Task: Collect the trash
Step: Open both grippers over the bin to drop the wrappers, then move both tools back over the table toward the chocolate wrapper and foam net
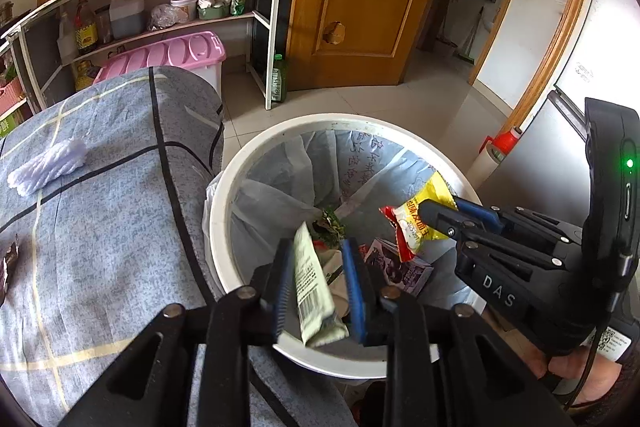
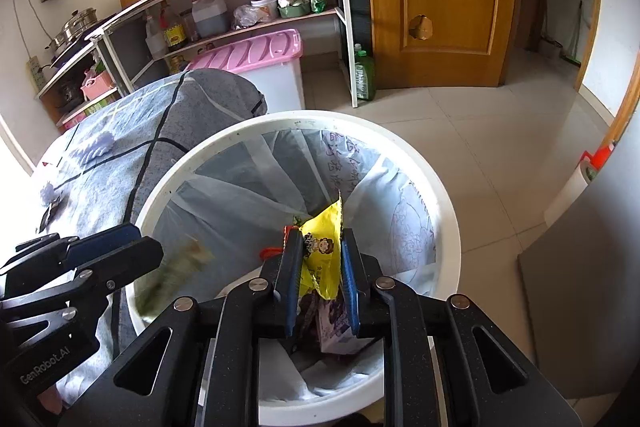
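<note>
Trash is hanging over the lined bin (image 1: 224, 195) for dropping: left hand-held gripper (image 1: 318, 287) is loosely bracketing a pale wrapper (image 1: 314, 291), right hand-held gripper (image 2: 320, 281) is clenching a yellow packet (image 2: 322, 247).

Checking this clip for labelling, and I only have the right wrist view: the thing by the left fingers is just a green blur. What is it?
Observer: A pale wrapper with a barcode, between the fingers of the left gripper, over the bin.
Operator: Is it clamped?
Observer: It looks loose: there is a gap between the wrapper and one finger.
Operator: Anything under my packet?
Observer: Leafy green scraps at the bottom of the bin, beside a box.
</note>
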Demonstrator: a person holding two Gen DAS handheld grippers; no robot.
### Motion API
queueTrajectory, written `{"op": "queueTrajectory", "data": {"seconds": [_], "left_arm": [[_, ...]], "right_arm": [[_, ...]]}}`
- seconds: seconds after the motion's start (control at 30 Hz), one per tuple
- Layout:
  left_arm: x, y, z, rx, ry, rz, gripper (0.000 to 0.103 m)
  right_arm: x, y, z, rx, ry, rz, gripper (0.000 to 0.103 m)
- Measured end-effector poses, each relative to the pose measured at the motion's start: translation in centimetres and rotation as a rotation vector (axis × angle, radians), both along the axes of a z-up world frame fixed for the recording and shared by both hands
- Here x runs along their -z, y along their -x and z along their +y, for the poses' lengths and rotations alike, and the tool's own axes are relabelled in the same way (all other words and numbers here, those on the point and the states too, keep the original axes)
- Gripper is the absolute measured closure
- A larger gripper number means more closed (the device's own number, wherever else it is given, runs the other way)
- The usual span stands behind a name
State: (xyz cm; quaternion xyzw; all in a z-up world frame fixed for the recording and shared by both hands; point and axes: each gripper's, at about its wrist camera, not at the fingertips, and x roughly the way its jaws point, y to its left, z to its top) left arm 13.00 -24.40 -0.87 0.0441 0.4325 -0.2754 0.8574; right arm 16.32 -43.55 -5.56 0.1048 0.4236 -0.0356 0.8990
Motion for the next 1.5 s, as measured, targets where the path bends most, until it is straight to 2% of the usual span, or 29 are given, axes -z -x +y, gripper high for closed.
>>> {"op": "queueTrajectory", "data": {"seconds": [0.07,0.2,0.43,0.77,1.0,1.27,1.5], "left_arm": [[-0.1,0.1,0.2,-0.008,0.003,-0.008,0.053],[-0.4,0.0,0.9,-0.017,0.006,-0.016,0.050],[-1.1,0.5,3.1,-0.049,0.018,-0.033,0.044],[-1.9,0.3,9.8,-0.170,0.052,-0.046,0.040],[-1.7,-0.1,14.7,-0.272,0.046,-0.044,0.039],[-0.7,-0.1,20.6,-0.383,0.000,-0.047,0.039],[0.1,-1.0,25.3,-0.451,-0.019,-0.048,0.039]], "right_arm": [[0.0,0.1,0.0,0.008,0.003,0.000,0.082],[-0.1,0.1,0.2,0.008,-0.002,-0.004,0.067],[-1.0,0.6,1.0,0.008,-0.018,-0.020,0.066],[-2.2,0.1,5.0,-0.065,-0.027,-0.058,0.063],[-2.6,-0.6,8.7,-0.138,-0.033,-0.066,0.061],[-2.4,-2.0,12.8,-0.215,-0.043,-0.058,0.061],[-2.1,-3.3,16.2,-0.280,-0.039,-0.050,0.061]]}}
